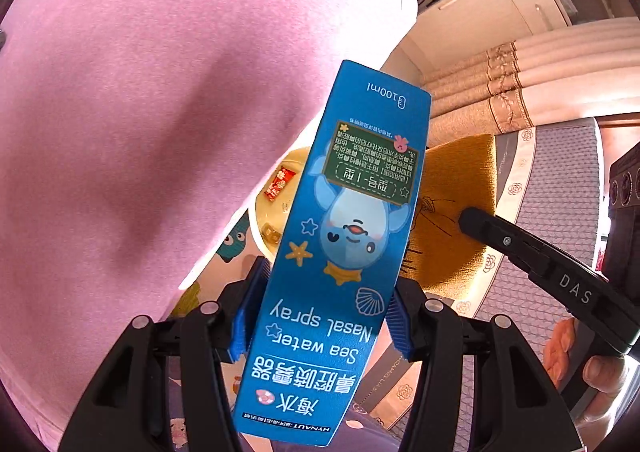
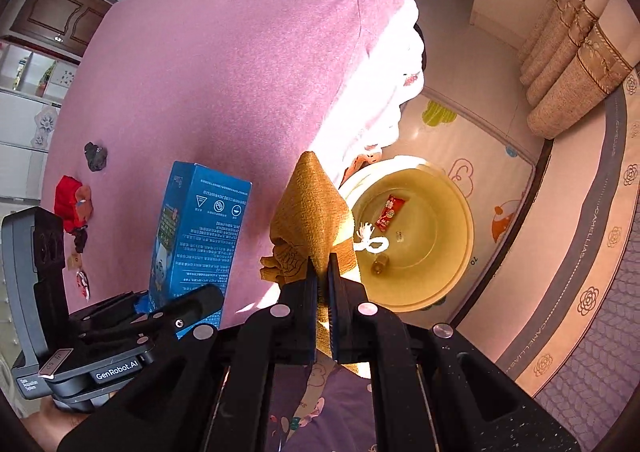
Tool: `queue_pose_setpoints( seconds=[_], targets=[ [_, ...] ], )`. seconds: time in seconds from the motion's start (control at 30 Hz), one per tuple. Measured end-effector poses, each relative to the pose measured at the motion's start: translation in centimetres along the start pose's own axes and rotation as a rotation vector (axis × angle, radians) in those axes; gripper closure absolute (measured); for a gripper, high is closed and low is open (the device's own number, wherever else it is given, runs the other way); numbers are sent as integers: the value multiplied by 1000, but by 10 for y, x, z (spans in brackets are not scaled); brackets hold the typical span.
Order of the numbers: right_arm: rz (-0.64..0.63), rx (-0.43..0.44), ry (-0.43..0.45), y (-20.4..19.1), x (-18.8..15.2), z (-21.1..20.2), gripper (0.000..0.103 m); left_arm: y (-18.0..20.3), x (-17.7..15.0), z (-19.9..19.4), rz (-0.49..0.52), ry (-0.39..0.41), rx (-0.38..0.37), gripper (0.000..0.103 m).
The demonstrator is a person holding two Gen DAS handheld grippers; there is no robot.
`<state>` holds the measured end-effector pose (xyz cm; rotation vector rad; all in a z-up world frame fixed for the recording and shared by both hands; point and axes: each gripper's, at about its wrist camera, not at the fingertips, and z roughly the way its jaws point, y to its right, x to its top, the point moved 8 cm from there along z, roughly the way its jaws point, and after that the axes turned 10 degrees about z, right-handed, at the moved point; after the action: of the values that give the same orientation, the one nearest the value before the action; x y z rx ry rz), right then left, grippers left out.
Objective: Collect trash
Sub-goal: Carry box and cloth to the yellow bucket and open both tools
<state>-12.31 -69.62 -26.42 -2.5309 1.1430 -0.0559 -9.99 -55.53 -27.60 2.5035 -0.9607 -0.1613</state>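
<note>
My left gripper [image 1: 320,316] is shut on a tall blue nasal-spray box [image 1: 352,220], its blue pads pressing both sides low down. The same box [image 2: 200,228] shows at the left of the right wrist view, above the other gripper's body. My right gripper [image 2: 323,292] is shut on a mustard-yellow cloth [image 2: 312,212] that rises in a peak above the jaws. That cloth [image 1: 452,212] also hangs right of the box in the left wrist view. Below stands a round yellow basin [image 2: 444,188] holding a red wrapper [image 2: 390,212], a white string and a small brown item.
A pink bed cover [image 2: 224,84] fills the left half of both views, with a red bundle [image 2: 72,204] and a dark scrap [image 2: 95,157] lying on it. A cartoon floor mat [image 2: 480,148], a grey patterned rug [image 2: 592,292] and beige curtains [image 2: 576,64] lie to the right.
</note>
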Motion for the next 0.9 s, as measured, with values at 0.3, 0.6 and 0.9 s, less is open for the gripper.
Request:
queue_pose_setpoints(
  seconds=[0.3,0.6,0.9],
  targets=[
    [131,2,3,53,7,-7,66,35,11,36,48,-60,12,21],
    [144,-6,-13,62,4,0,66,19,12,27,22,-52,22,17],
    [94,19,-15,27,4,1,66,-2,10,6,-7,-11,32,17]
  ],
)
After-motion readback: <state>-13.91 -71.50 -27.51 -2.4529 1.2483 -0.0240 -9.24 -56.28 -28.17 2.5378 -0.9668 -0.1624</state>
